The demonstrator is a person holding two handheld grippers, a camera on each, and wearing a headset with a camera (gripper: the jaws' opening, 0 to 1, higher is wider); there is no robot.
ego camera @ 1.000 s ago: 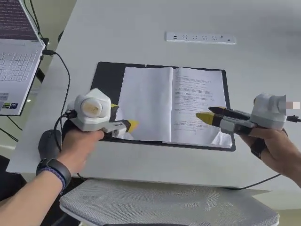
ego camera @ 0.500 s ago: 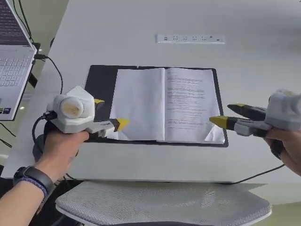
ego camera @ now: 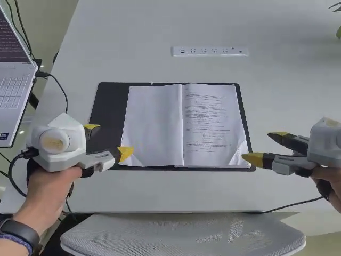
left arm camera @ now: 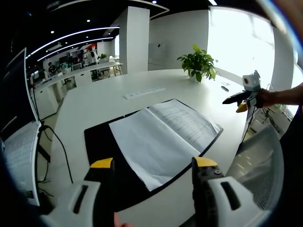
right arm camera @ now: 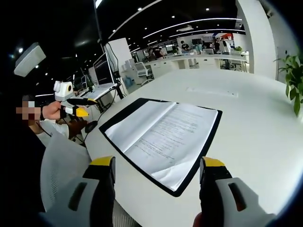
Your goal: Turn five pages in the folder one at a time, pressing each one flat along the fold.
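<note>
folder (ego camera: 109,106) open flat on table (ego camera: 160,26) | left tongs (ego camera: 109,140) wide, empty, near its near-left corner | right tongs (ego camera: 265,147) wide, empty, near-right corner | head view: laptop (ego camera: 13,90) (left gripper view: plant (left arm camera: 199,66))

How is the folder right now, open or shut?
Open. The folder lies spread flat on the table, a blank page left of the fold and a printed page right of it.
</note>
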